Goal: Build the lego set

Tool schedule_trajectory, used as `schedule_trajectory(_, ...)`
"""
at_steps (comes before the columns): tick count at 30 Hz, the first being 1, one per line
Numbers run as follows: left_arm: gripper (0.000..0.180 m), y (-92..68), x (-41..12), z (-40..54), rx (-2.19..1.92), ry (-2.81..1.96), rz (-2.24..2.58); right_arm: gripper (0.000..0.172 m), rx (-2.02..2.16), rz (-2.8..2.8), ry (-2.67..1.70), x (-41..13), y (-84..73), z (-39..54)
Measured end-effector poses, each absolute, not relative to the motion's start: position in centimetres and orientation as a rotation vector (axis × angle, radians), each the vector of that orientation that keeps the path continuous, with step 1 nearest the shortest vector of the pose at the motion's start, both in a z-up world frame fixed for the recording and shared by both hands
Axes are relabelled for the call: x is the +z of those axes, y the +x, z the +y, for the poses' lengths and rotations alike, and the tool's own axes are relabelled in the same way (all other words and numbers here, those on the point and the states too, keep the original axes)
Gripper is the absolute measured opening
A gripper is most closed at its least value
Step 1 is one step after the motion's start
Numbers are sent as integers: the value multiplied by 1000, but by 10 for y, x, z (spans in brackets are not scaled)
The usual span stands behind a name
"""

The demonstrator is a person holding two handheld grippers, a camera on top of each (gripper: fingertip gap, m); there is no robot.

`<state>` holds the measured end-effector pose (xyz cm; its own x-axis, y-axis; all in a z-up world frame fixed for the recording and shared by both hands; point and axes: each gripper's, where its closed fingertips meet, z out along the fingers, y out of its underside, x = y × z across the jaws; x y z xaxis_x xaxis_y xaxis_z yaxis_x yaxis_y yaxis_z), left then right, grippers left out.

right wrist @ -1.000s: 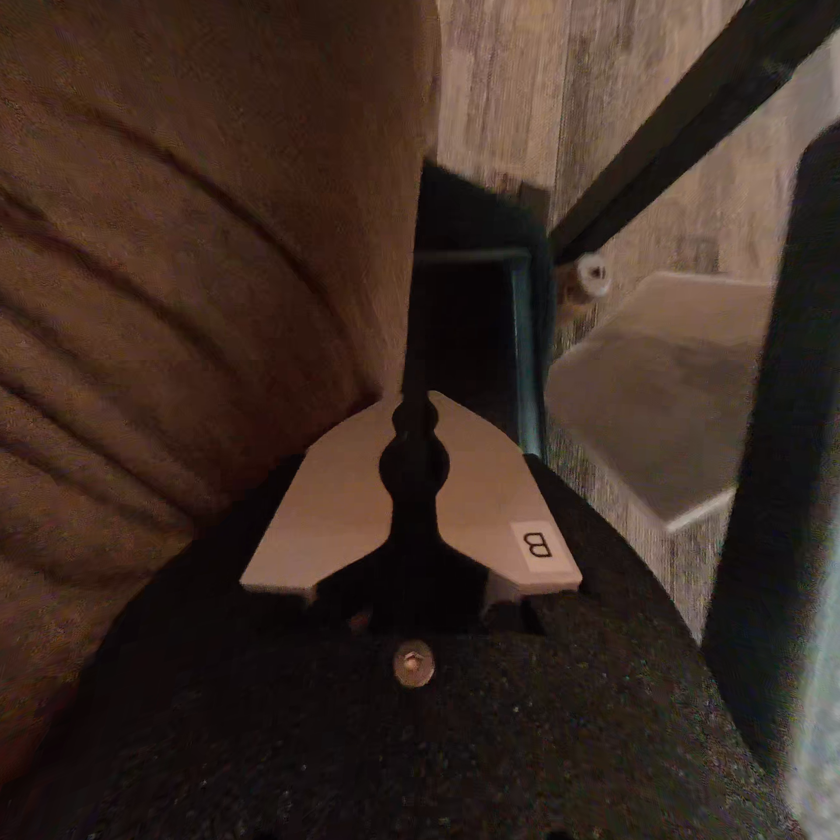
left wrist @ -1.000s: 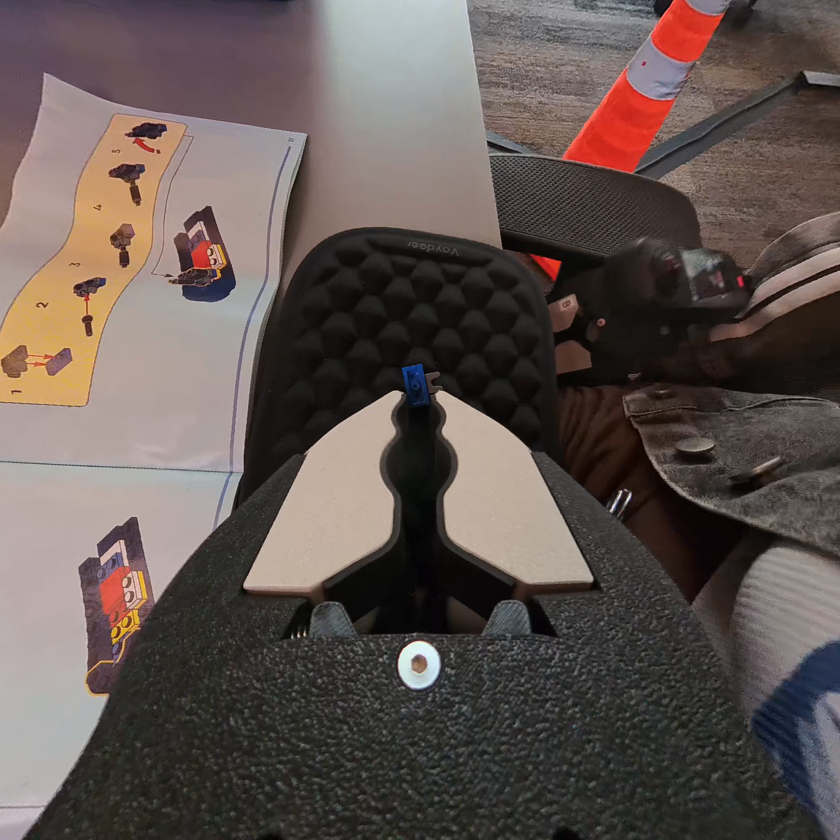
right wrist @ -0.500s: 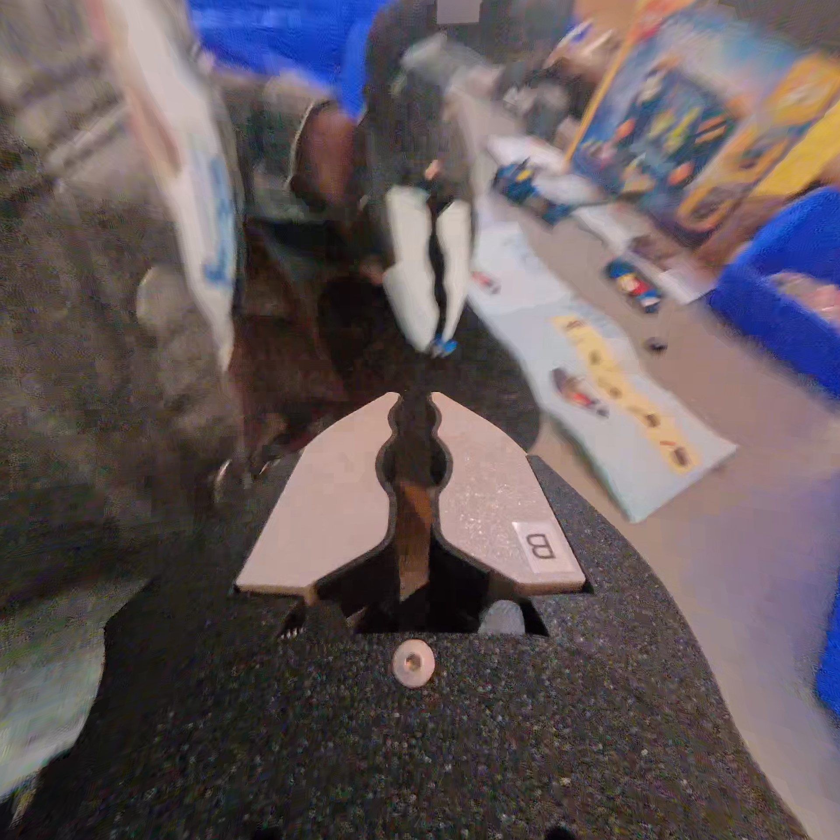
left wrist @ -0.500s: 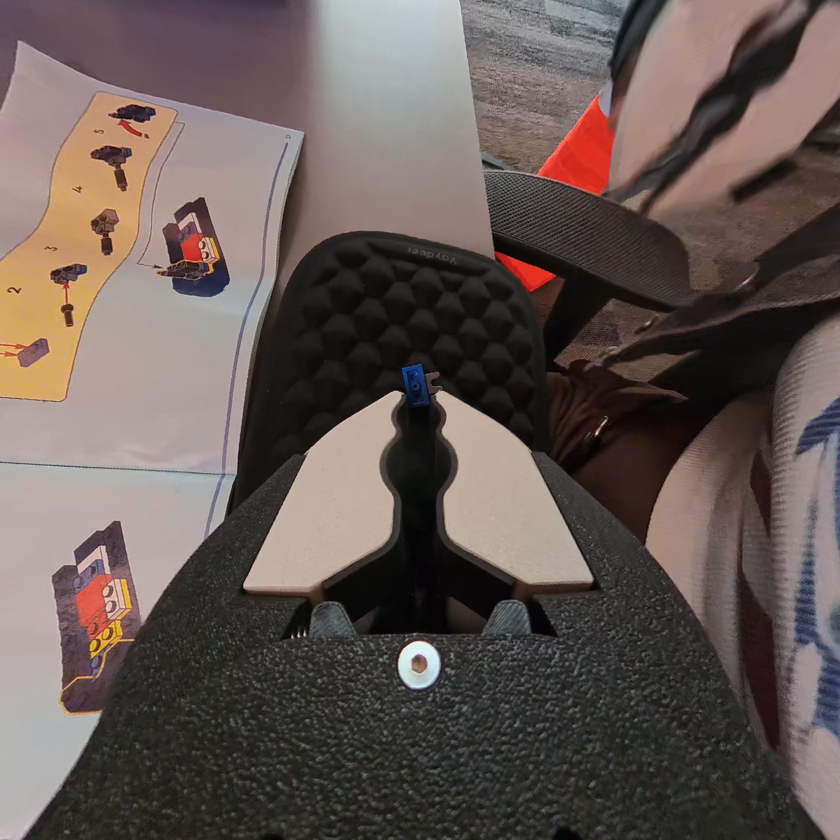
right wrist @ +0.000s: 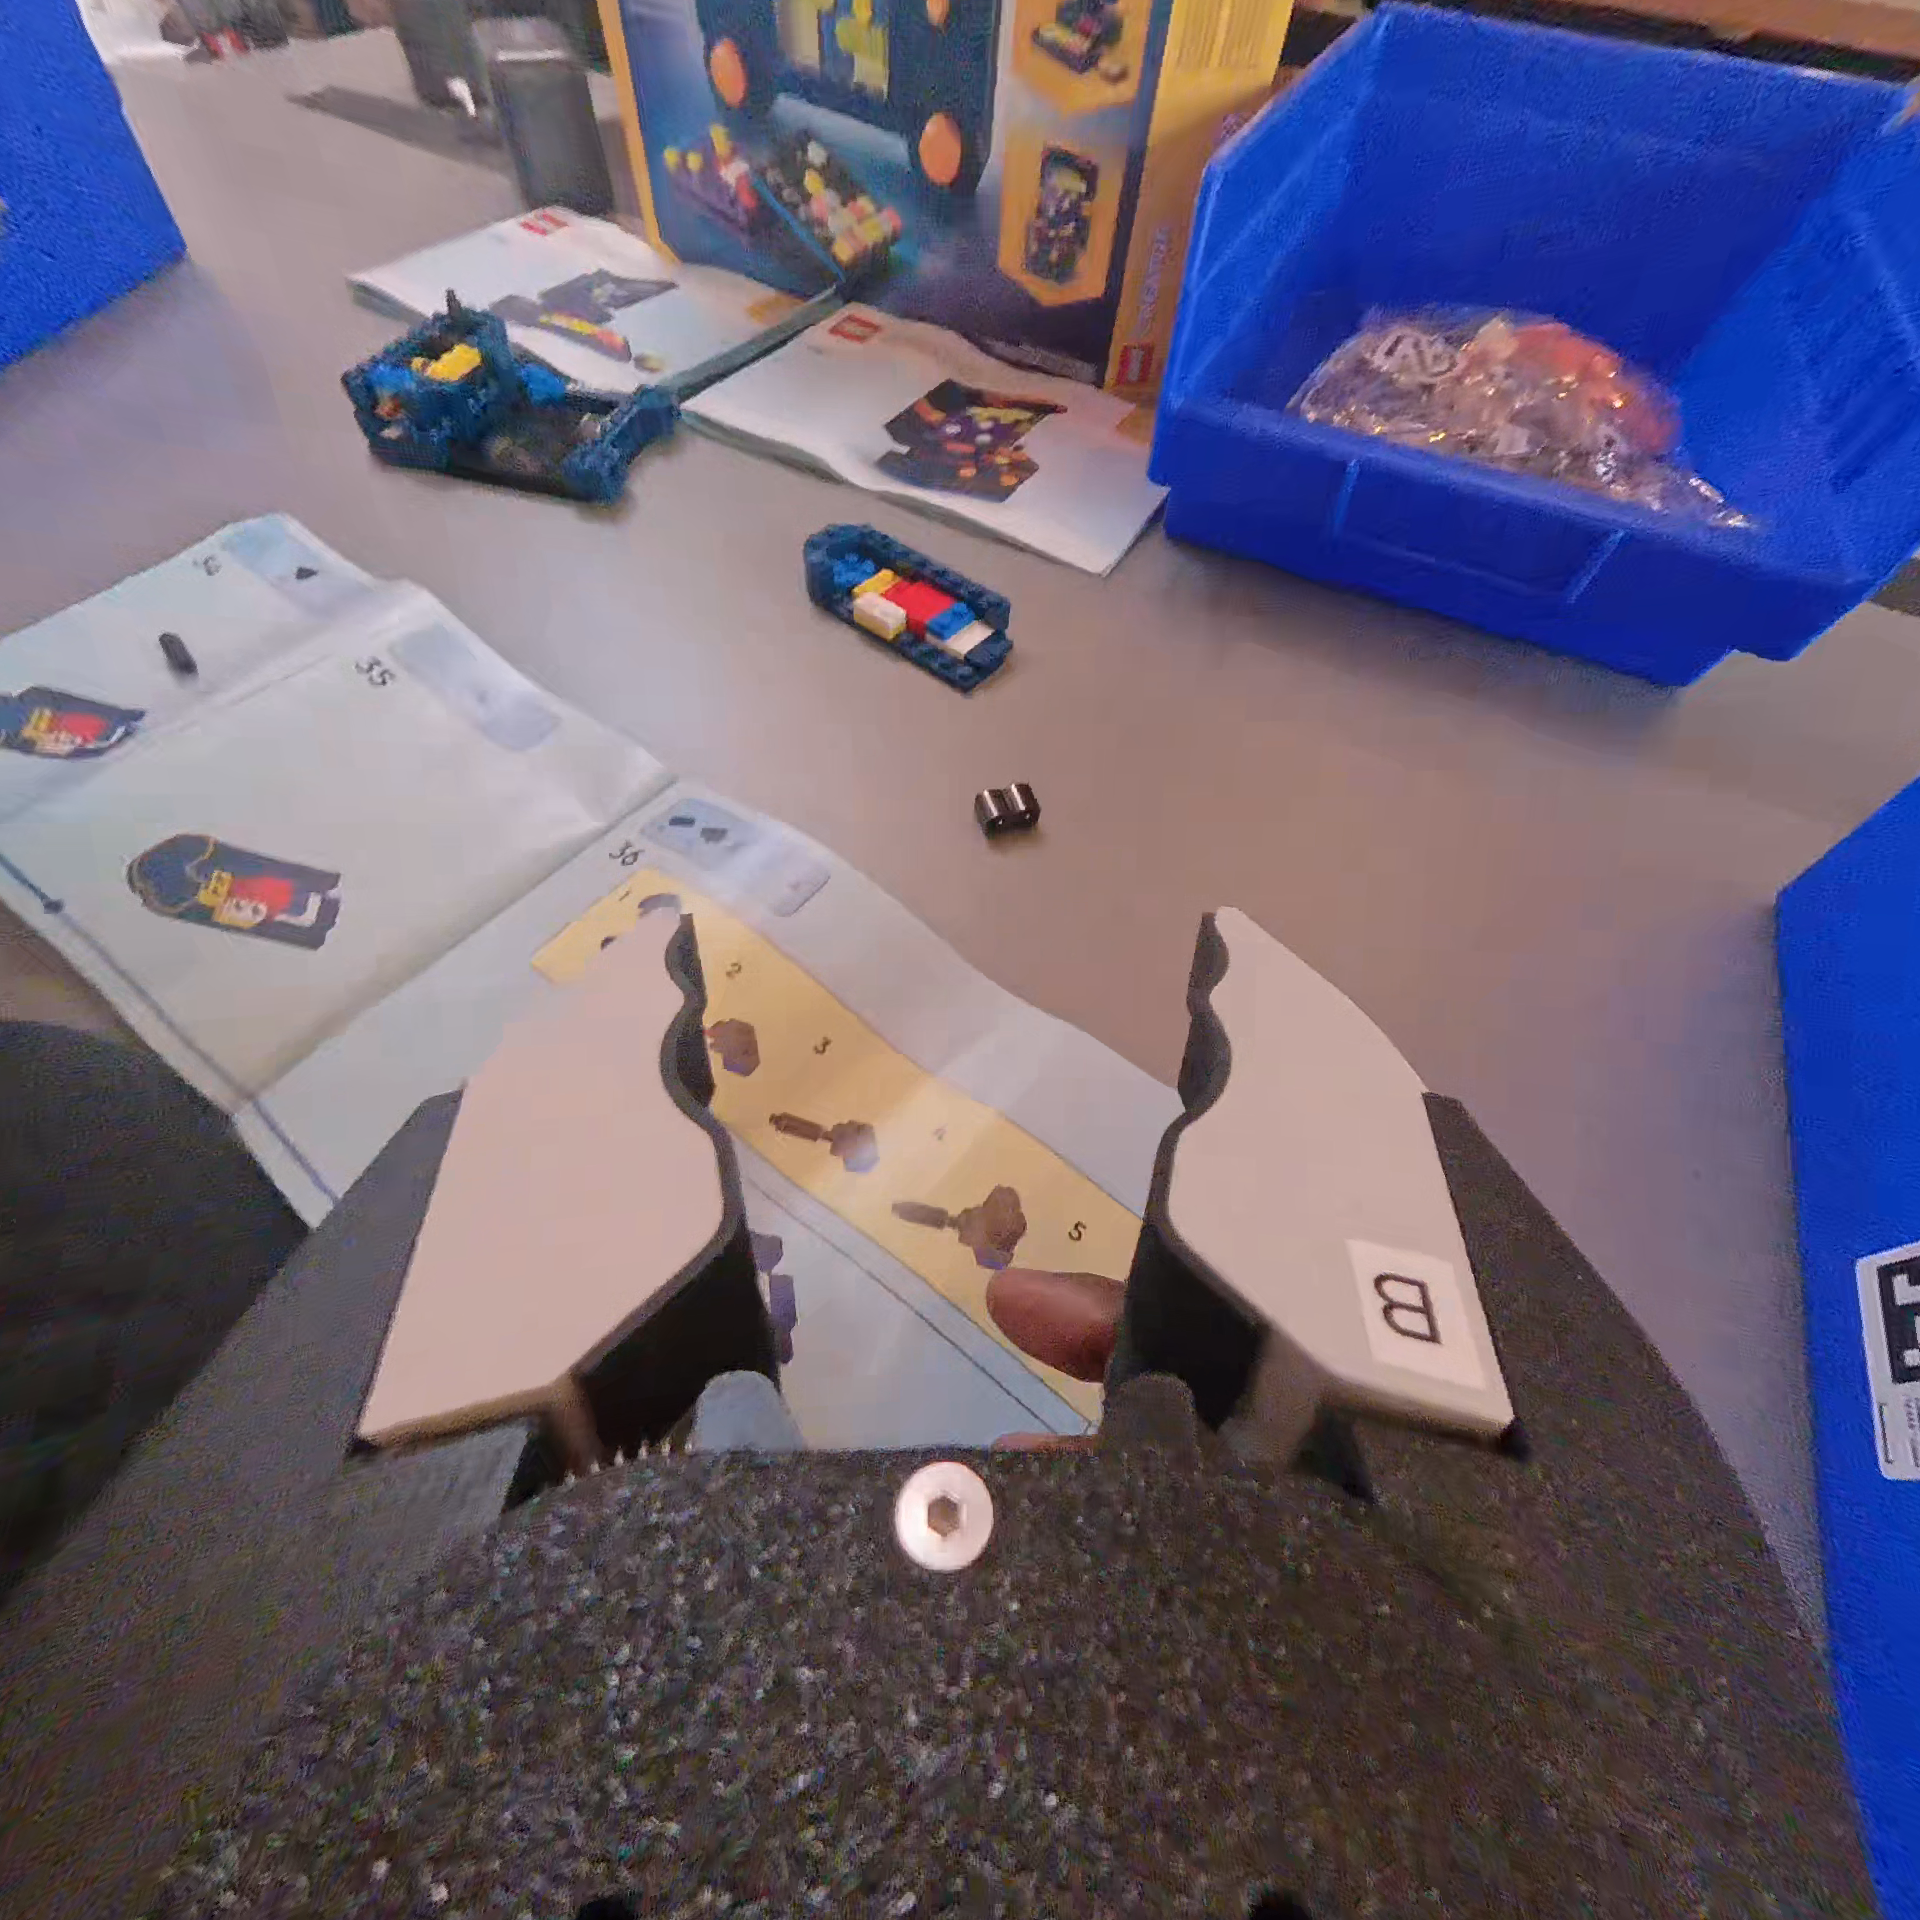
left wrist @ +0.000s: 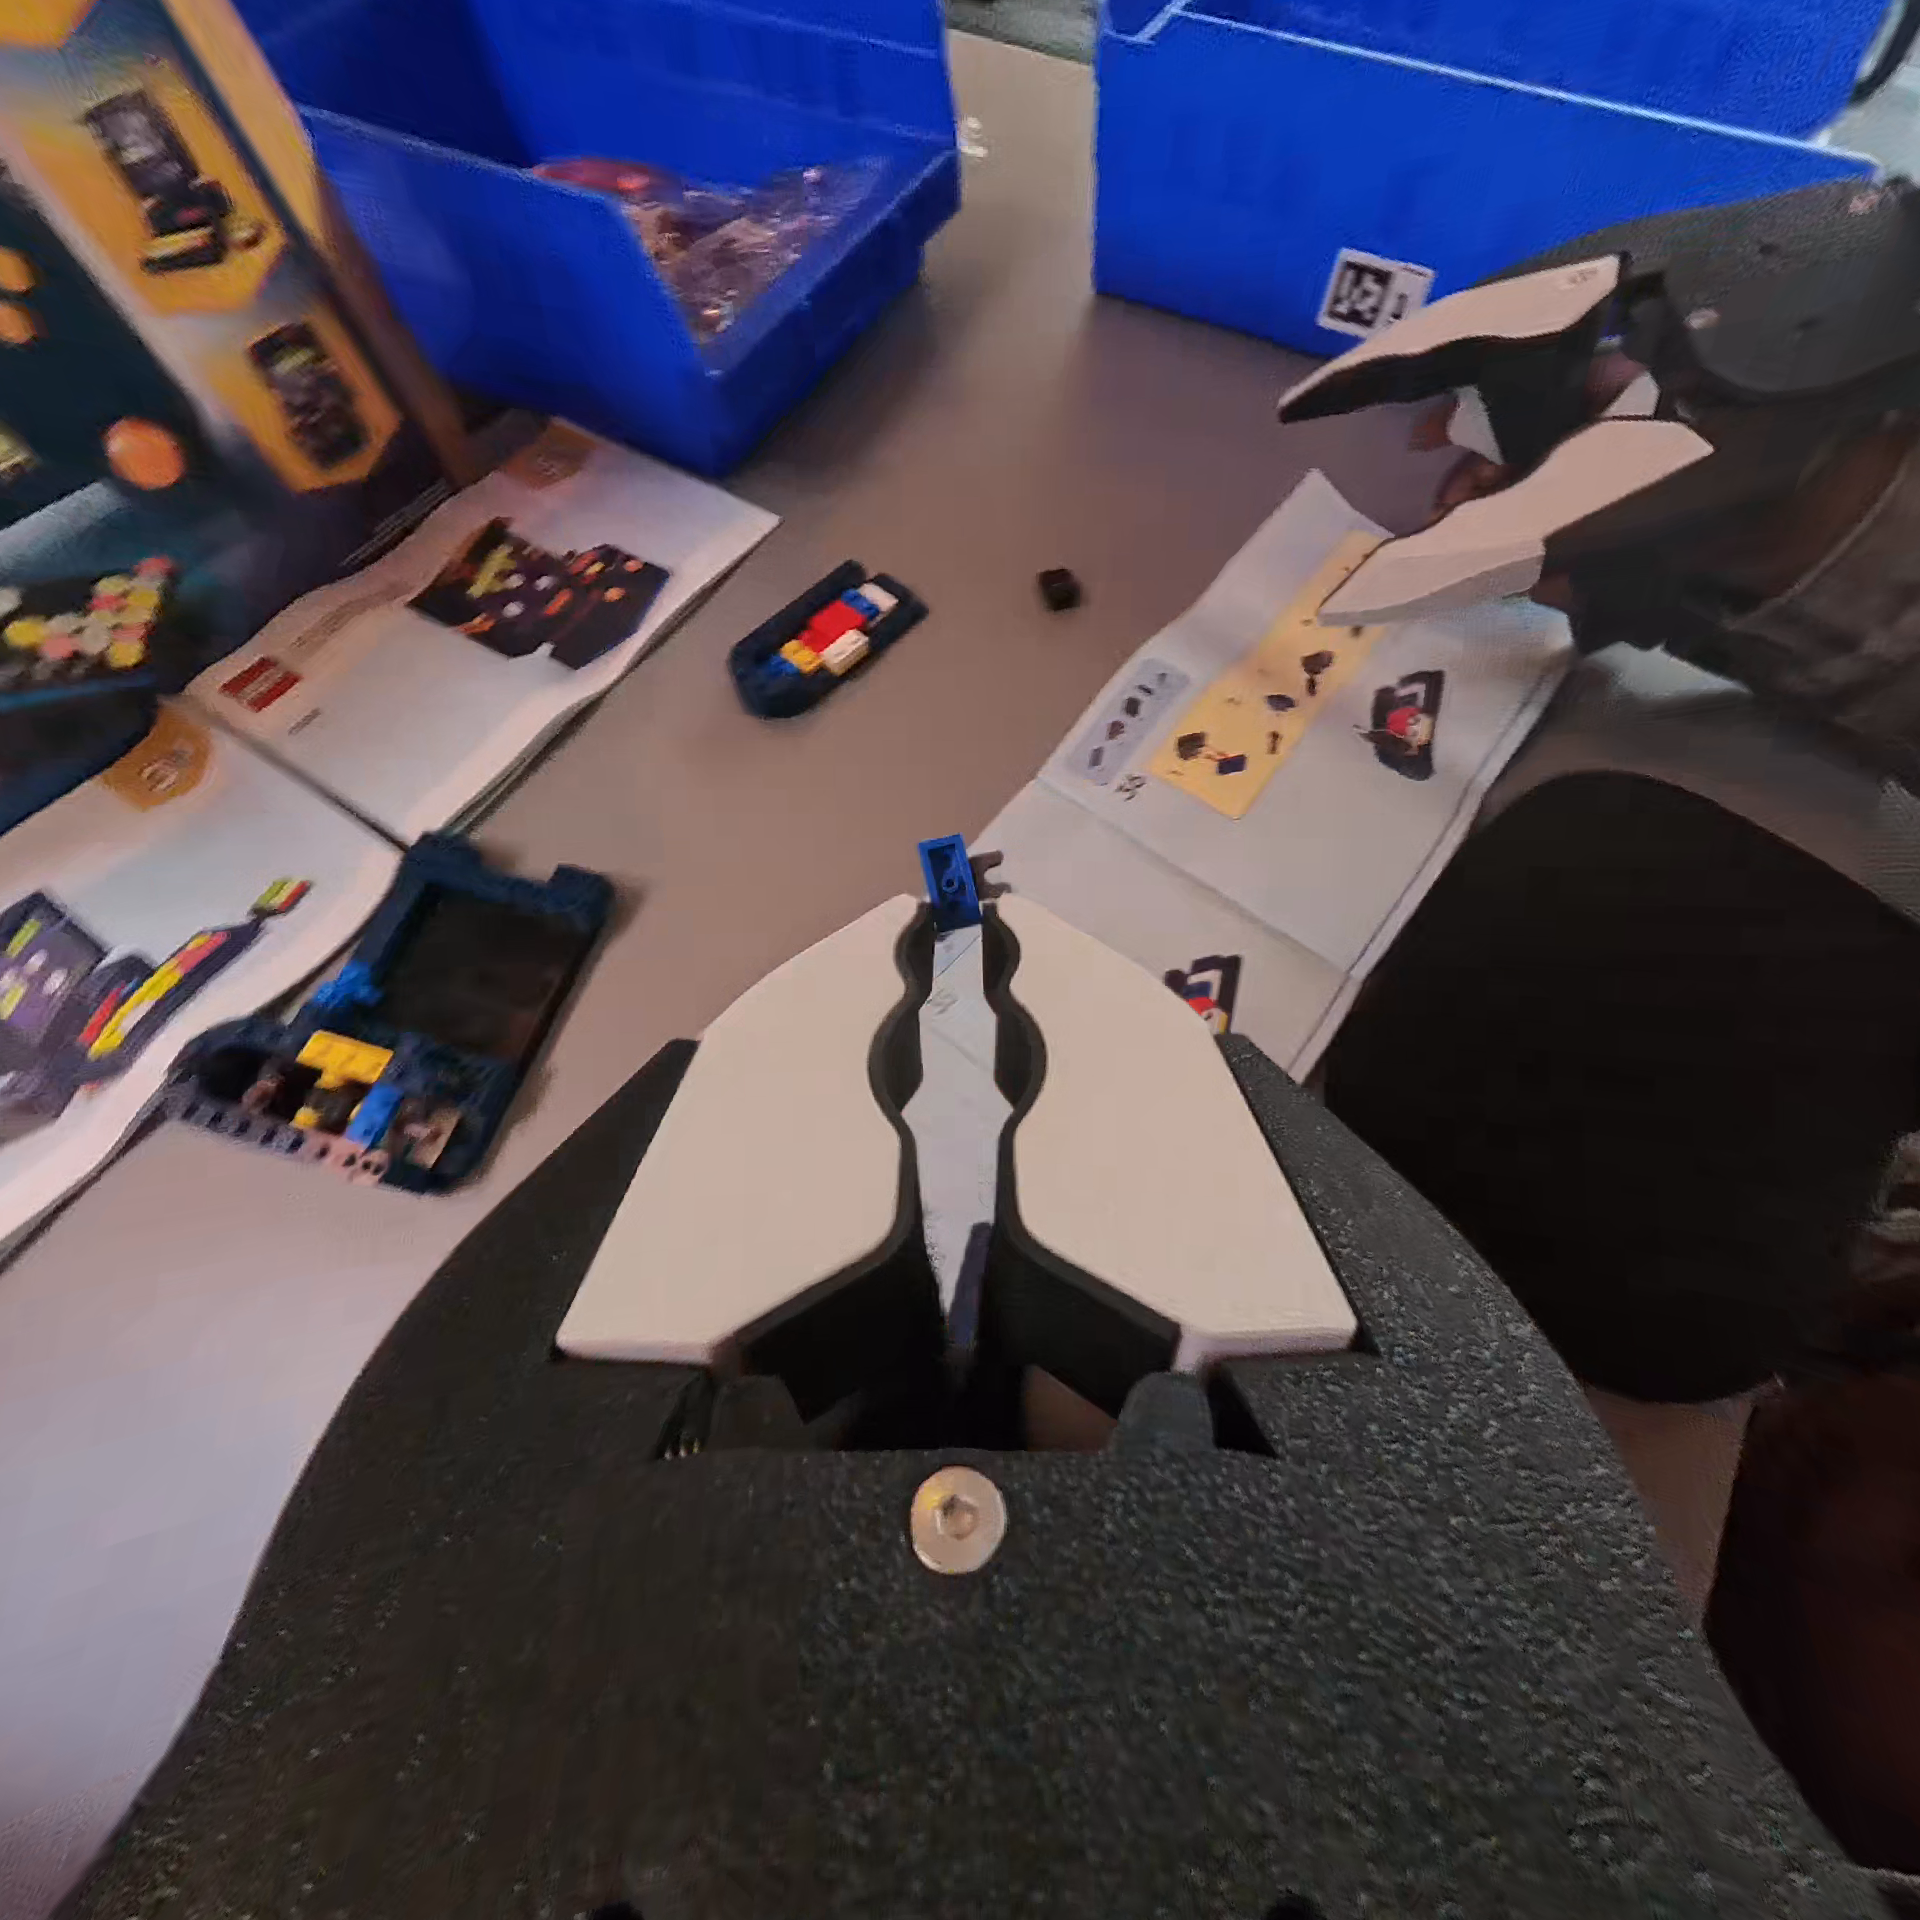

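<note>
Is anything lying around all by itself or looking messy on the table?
Yes, a little. One small black piece lies alone on the bare table, apart from the boat-shaped build. A small dark pin sits loose on the open instruction booklet. Nothing looks spilled or broken.

Right claw (right wrist: 940, 925) now wide apart above the open instruction booklet (right wrist: 436, 831), formerly closed.
</note>
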<state>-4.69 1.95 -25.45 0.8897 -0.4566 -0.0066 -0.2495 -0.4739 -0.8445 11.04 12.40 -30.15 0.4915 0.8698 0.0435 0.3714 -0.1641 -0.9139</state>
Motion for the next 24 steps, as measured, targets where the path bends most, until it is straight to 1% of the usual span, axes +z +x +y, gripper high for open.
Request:
schedule_trajectory(3, 8, -66, -257, 11, -292, -2073, 417, 88, 597, -989, -1717, -295, 113, 127)
schedule_trajectory(5, 8, -68, -265, 5, -316, -2082, 395, 85, 570, -939, -1654, -281, 120, 125)
schedule_trajectory(8, 9, -73, -277, -3, -280, -2074, 387, 70, 550, -846, -1555, -262, 136, 115)
schedule_trajectory(10, 8, -78, -287, -7, -246, -2085, 378, 65, 521, -831, -1551, -263, 147, 107)
schedule_trajectory(16, 8, -88, -303, -16, -176, -2175, 376, 61, 551, -881, -1672, -288, 174, 65)
schedule_trajectory(21, 9, -90, -329, -20, -66, -2333, 400, 60, 511, -858, -1622, -284, 216, 35)
schedule_trajectory(22, 17, -87, -341, -26, -76, -2423, 435, 60, 507, -858, -1612, -283, 226, 27)
schedule_trajectory(23, 38, -86, -352, -33, -83, -2516, 458, 60, 496, -860, -1606, -282, 237, 20)
schedule_trajectory(24, 49, -85, -357, -37, -82, -2568, 464, 59, 482, -864, -1604, -281, 247, 14)
